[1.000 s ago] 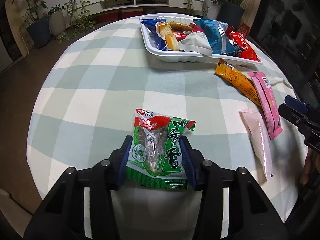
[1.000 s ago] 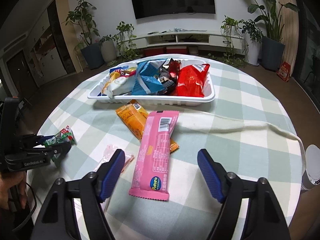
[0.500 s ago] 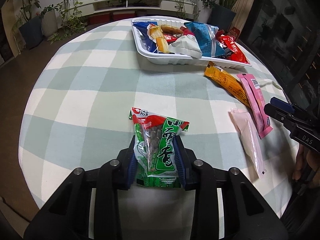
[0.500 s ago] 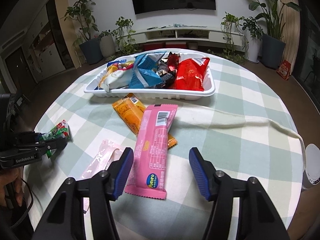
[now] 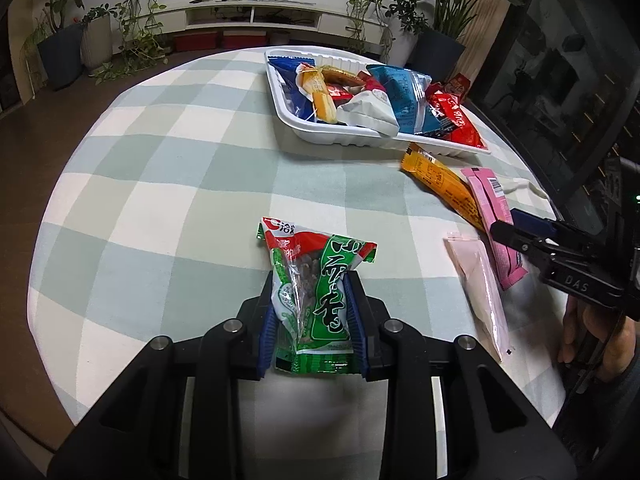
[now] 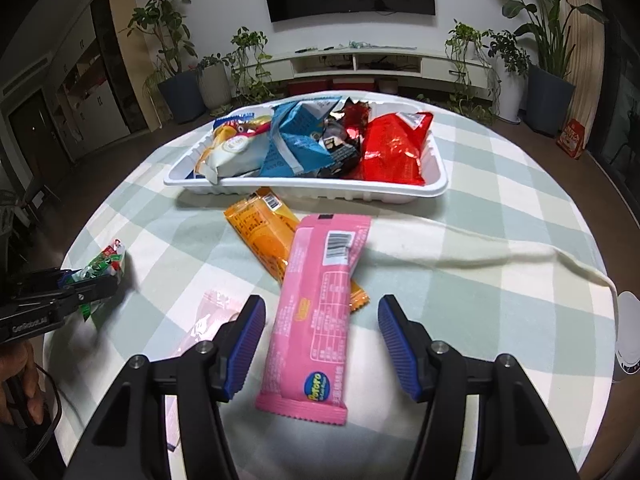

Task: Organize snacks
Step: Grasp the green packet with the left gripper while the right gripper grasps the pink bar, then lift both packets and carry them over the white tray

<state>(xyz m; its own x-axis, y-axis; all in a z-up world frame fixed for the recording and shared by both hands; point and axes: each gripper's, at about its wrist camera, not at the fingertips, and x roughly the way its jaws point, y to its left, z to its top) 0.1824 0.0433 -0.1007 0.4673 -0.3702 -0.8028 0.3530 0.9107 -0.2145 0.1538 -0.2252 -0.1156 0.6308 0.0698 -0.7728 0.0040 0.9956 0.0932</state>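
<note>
Already the green bag (image 5: 310, 300) is pinched between the blue pads of the left gripper (image 5: 312, 316), well short of the tray (image 5: 304, 132), presumably for carrying there. The pink bar (image 6: 316, 320), near the tray, is straddled by the right gripper (image 6: 320, 340), whose jaws are spread, untouching, seemingly for a grasp.

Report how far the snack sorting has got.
Done: several packets already fill the white tray. In hand: the left gripper is shut on the green packet; the open right gripper straddles the pink packet. Left: the orange packet and pale pink sachet.
</note>
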